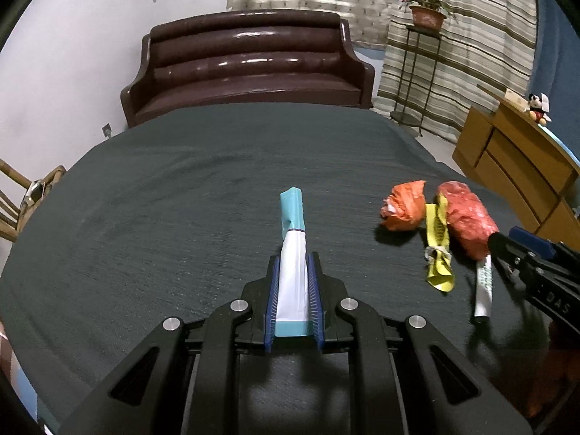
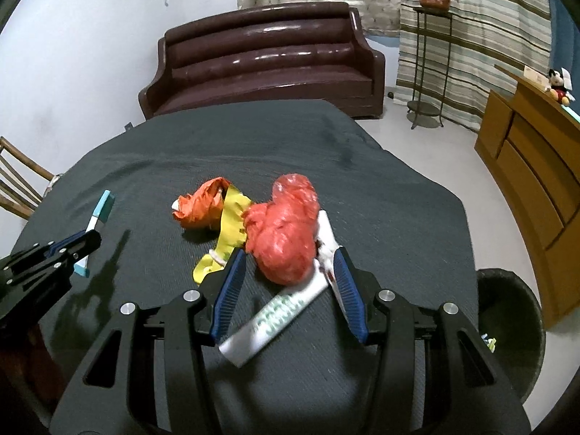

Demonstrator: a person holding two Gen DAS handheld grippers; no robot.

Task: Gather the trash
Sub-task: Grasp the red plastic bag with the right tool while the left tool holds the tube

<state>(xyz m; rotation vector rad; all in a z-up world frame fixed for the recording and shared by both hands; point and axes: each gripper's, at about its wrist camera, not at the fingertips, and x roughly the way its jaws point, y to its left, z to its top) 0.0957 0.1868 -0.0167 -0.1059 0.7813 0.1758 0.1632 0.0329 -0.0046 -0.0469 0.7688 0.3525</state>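
Left gripper clamped on a white-and-teal wrapper; right gripper holds a red bag and white tube; carrying step, I judge; next calls for reaching the bin right of the table.

The dark tablecloth lay bare across its far half and left side, giving open passage. On the right, an orange wrapper, yellow strip and red bag clustered, touching. A dark bin stood beside the table's near right edge.
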